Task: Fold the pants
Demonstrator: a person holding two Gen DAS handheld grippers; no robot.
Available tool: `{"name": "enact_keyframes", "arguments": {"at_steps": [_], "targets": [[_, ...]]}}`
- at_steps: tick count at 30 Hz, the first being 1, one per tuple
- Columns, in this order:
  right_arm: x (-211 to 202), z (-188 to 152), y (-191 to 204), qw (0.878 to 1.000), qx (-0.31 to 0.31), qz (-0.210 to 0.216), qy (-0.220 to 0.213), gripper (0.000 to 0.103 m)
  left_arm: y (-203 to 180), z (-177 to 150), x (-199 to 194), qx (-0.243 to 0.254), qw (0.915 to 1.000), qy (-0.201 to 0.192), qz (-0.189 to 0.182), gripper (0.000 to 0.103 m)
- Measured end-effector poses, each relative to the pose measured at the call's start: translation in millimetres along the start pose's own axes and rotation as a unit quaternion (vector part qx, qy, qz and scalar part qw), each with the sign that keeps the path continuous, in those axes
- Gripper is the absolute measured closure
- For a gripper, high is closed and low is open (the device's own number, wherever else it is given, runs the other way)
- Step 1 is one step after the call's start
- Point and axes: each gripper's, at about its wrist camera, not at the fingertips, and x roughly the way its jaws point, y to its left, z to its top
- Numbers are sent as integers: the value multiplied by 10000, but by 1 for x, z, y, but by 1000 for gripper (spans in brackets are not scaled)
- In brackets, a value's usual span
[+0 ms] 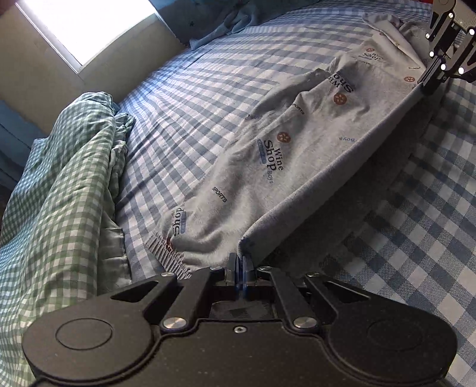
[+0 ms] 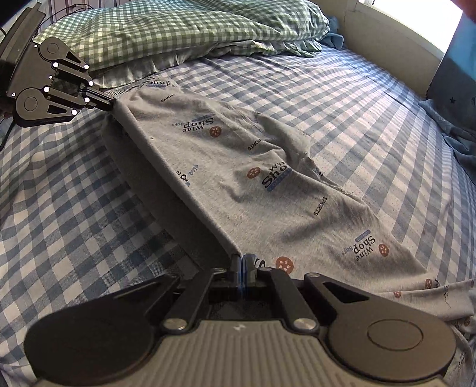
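- Left wrist view is showing the left gripper (image 1: 240,257) clamping its blue pads together on a corner of the grey pants (image 1: 297,154), right beside the ribbed waistband.
- The right gripper (image 1: 428,84) is showing in the top right of that view, pinching the far end of the same folded edge.
- Right wrist view is showing the right gripper (image 2: 242,259) with its pads pressing together on the pants (image 2: 267,184), while the left gripper (image 2: 111,102) is biting the other end, near the upper left.
- Between the two grippers the fabric edge is running as a taut, straight line, lifted a little off the bed and casting a shadow beneath it.
- The rest of the pants (grey, printed with "Wine Shop", "SPORTS" and small red-brown dots) is lying spread and slightly wrinkled on the blue checked sheet (image 2: 342,98).
- A green checked pillow (image 2: 178,32) is sitting at the edge of the bed, just beyond the waistband end.
- A bunched blue cloth (image 1: 235,20) is lying at the far side of the sheet, and a bright window (image 1: 89,26) is glowing above the wall there.
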Motion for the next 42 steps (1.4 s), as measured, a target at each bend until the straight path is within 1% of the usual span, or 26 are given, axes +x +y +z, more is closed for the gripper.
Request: {"name": "enact_keyframes", "arguments": {"at_steps": [10,11,12,13,14,15,16,17,18,19,20,22,23,25,28,31,34,38,42], "targets": [[14,-11,6,9999,41,-66,130,103,-14,-8,17,6,9993,349,-152,101],[16,-12,6,9998,81,-90,133,103,-14,-8,19,-65,9990,413,-172,100],[17,-12,5,9998,136,-97,130,102,-14,-7,21,-176,9985,487,-198,96],[18,-13,4,9997,197,-101,118,99,-12,-7,21,-290,9979,543,-220,90],[17,-14,3,9995,282,-125,96,96,-11,-6,21,-462,9969,590,-254,89],[16,-15,2,9993,356,-129,77,88,-10,-5,20,-639,9956,625,-267,83],[15,-18,1,9990,420,-142,55,79,-9,-3,18,-794,9942,657,-293,71],[13,-20,0,9987,478,-150,34,76,-8,-1,15,-941,9927,678,-331,65],[11,-23,-2,9984,538,-146,31,71,-10,1,12,-1095,9910,684,-361,53],[8,-28,-4,9981,601,-152,31,66,-11,4,8,-1209,9897,673,-376,43],[5,-31,-6,9977,657,-179,25,62,-14,8,4,-1298,9886,656,-389,39],[-5,-43,-13,9963,825,-256,0,40,-22,17,-5,-1453,9866,632,-394,16],[-11,-49,-19,9950,951,-301,-3,35,-27,22,-9,-1521,9857,607,-390,12],[-21,-66,-30,9917,1231,-365,5,19,-36,33,-16,-1687,9832,554,-424,4],[-38,-95,-51,9845,1676,-504,62,7,-52,51,-22,-1934,9774,570,-635,2],[-56,-129,-78,9731,2195,-684,148,0,-71,72,-26,-2164,9710,548,-853,1],[-72,-160,-104,9588,2731,-760,208,0,-92,97,-28,-2264,9669,449,-1090,1],[-86,-192,-146,9413,3278,-775,238,0,-121,143,-19,-2208,9655,287,-1346,1],[-91,-209,-188,9338,3485,-764,272,0,-148,186,-1,-2342,9599,233,-1524,1]]}}
